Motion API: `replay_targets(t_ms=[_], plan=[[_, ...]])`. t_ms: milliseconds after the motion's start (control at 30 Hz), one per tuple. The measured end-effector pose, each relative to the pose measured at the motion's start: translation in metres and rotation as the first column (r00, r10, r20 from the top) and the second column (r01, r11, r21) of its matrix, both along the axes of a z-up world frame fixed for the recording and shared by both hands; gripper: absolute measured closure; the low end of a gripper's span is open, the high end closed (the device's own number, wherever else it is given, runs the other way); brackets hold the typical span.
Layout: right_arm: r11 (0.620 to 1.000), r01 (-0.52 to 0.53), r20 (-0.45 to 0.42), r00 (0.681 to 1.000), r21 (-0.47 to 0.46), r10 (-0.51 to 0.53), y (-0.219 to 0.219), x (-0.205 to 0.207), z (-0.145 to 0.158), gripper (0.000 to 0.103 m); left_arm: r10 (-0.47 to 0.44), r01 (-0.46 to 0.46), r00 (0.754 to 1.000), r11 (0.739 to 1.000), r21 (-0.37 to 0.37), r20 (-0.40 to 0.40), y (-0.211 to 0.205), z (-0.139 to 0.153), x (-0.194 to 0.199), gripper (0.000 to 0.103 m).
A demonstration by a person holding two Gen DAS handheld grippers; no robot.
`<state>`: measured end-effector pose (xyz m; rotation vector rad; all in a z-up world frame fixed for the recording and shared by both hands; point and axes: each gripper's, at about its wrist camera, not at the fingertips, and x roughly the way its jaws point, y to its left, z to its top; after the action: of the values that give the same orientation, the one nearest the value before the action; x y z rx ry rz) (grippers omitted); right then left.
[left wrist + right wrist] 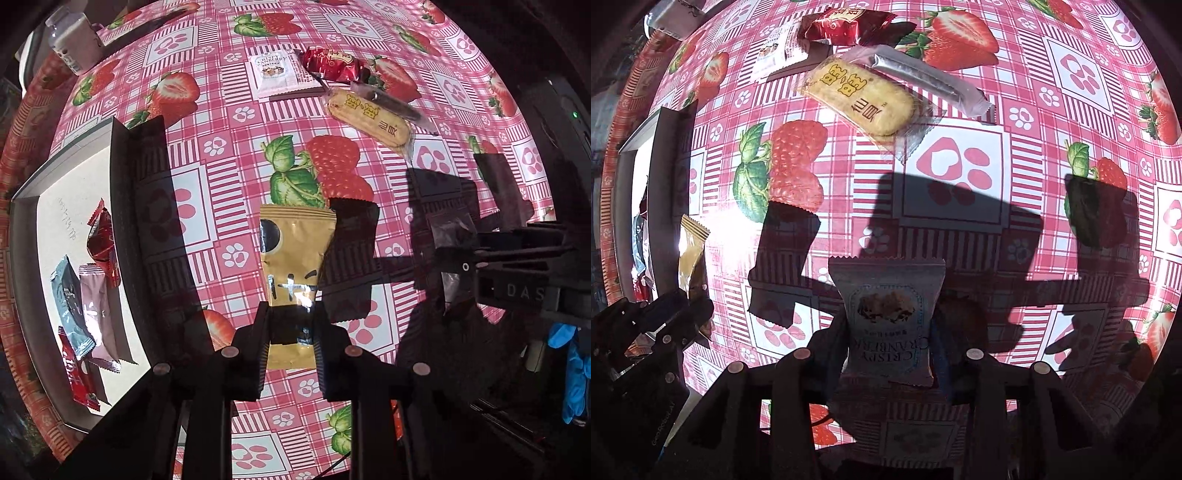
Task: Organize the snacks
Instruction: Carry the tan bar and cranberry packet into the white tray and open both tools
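My left gripper (pixel 291 325) is shut on the lower end of a gold snack packet (pixel 295 251), which hangs above the strawberry tablecloth (pixel 229 177). To its left lies a white box (pixel 62 158) with several packets inside, red, grey-blue and pink. My right gripper (pixel 888 354) is shut on a white "Crispy Cranberry" packet (pixel 890 302), also held off the table. In the right wrist view the left gripper (pixel 683 310) shows at the lower left with the gold packet (pixel 689 254). The right gripper (pixel 458 258) enters the left wrist view from the right.
On the far part of the cloth lie a rice cracker packet (pixel 369 118), a red packet (pixel 332 62), another white cranberry packet (pixel 277 74) and a clear stick packet (pixel 391 103). A bottle (pixel 74 40) stands at the back left. A blue glove (pixel 572 369) shows at the right edge.
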<state>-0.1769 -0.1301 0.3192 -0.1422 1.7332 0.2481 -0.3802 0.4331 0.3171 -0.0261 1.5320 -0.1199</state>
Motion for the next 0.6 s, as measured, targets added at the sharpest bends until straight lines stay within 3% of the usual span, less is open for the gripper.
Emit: replay_targets(t_ms=[267,600], plan=[[0.999,-0.037,0.039,0.999,0.04,0.035,0.051,0.025,0.031,0.06,0.05,-0.048,0.996,0.999,-0.018,0.078,0.038,0.032,-0.003,0.08],[0.983,-0.159,0.067,0.986,0.089,0.153,0.143,0.03,0.049,0.06,0.171,-0.171,0.98,0.985,-0.012,0.105,0.098,0.035,-0.01,0.08]])
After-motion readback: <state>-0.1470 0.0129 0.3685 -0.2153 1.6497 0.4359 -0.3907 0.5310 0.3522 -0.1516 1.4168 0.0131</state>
